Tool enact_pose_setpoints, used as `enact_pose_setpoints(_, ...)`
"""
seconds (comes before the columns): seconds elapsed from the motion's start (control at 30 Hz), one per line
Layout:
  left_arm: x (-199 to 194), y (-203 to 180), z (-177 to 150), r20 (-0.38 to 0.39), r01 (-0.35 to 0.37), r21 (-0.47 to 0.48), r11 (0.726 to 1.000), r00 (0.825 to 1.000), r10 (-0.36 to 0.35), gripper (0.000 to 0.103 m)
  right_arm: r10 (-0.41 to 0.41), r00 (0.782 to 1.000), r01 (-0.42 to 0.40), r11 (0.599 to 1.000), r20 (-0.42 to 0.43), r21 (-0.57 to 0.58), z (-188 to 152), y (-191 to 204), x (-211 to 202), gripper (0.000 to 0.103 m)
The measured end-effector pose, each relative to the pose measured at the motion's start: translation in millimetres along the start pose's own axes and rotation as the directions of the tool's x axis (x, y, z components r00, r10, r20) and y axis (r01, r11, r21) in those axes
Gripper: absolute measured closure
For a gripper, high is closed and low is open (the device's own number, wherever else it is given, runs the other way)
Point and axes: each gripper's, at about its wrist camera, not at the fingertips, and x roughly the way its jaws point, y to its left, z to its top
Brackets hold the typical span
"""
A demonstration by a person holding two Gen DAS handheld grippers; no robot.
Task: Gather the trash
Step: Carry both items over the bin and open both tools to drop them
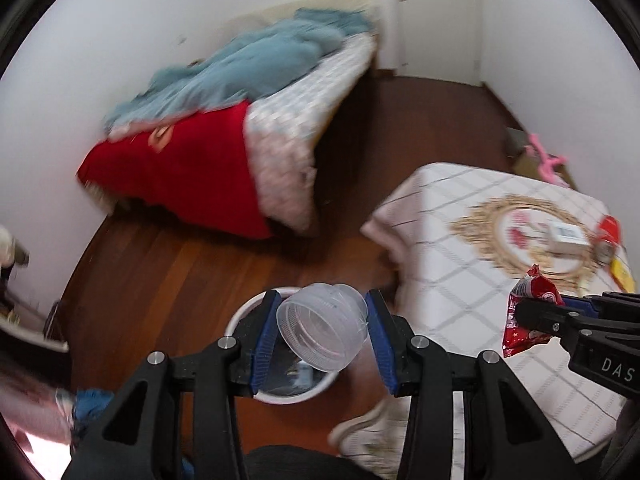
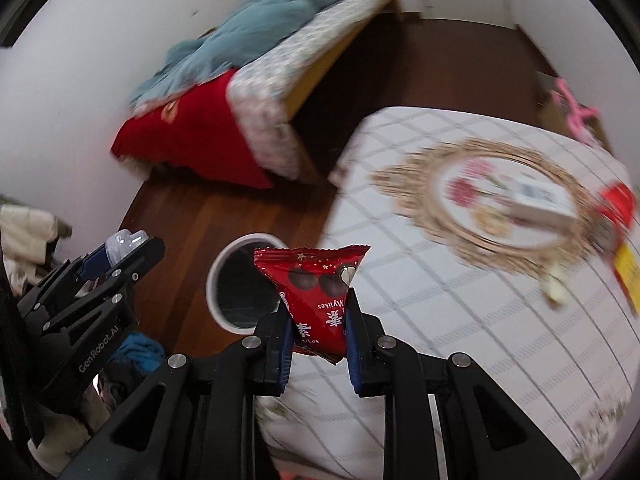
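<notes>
A bed [image 1: 288,128] with a rumpled pale-blue blanket [image 1: 240,76] and a red cover [image 1: 180,176] stands against the white wall, across the dark brown wooden floor [image 1: 180,264]. Nearer, to the right, is the bench [image 2: 440,320], draped in a white cloth with grey check lines and a gold oval wreath print. On its far right part lie a small white box [image 2: 540,200], a red packet [image 2: 618,200] and a yellow item [image 2: 628,280], all blurred.

On the floor just beside the bench's left edge stands a round white-rimmed trash bin [image 2: 224,312] with a dark inside.

The left claw [image 1: 322,332] is above that bin, its blue-padded fingers pinching a clear, ribbed plastic cup-shaped container [image 1: 324,328] that lies tilted, its open mouth turned toward the camera.

The right claw [image 2: 318,344] pinches the lower part of a red foil snack wrapper [image 2: 316,288] printed with dark round chocolates and white lettering. The wrapper stands up between the fingers, over the bench's edge next to the bin. In the left wrist view the same wrapper shows at the right, above the bench cloth.
</notes>
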Motion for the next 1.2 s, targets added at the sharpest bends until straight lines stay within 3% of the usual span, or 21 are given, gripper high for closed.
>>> enact_pose_setpoints(0.17, 51, 51, -10, -0.082, -0.052, -0.079, 0.996, 0.996, 0.045, 0.063, 0.015, 0.996, -0.021, 0.998, -0.084, -0.065, 19, 60, 74, 0.08)
enact_pose_setpoints(0.47, 155, 109, -36, -0.253, -0.097, -0.156, 0.983, 0.966, 0.055, 0.063, -0.014, 0.962, -0.004, 0.998, -0.272, -0.064, 34, 104, 226, 0.08)
enact_pose_setpoints(0.6, 200, 122, -49, -0.361, -0.086, -0.174, 0.981, 0.933, 0.018, 0.063, -0.031, 0.94, 0.011, 0.998, -0.339, -0.06, 34, 108, 282, 0.08)
enact_pose_setpoints(0.73, 237, 130, -62, -0.46, -0.063, -0.181, 0.982, 0.888, -0.028, 0.063, -0.07, 0.889, 0.032, 0.995, -0.452, -0.091, 30, 113, 333, 0.08)
enact_pose_setpoints(0.87, 261, 132, -75, -0.524, -0.039, -0.191, 0.981, 0.849, -0.069, 0.063, -0.127, 0.843, 0.062, 0.988, -0.523, -0.14, 24, 110, 371, 0.08)
enact_pose_setpoints(0.97, 268, 136, -79, -0.54, -0.018, -0.215, 0.976, 0.835, -0.104, 0.063, -0.144, 0.825, 0.068, 0.985, -0.547, -0.157, 24, 109, 388, 0.08)
enact_pose_setpoints(1.13, 271, 139, -77, -0.535, 0.004, -0.24, 0.971, 0.834, -0.136, 0.063, -0.125, 0.827, 0.049, 0.987, -0.548, -0.151, 30, 108, 399, 0.077)
enact_pose_setpoints(1.2, 272, 140, -76, -0.537, -0.001, -0.25, 0.968, 0.832, -0.138, 0.061, -0.11, 0.832, 0.036, 0.989, -0.543, -0.144, 32, 108, 400, 0.063)
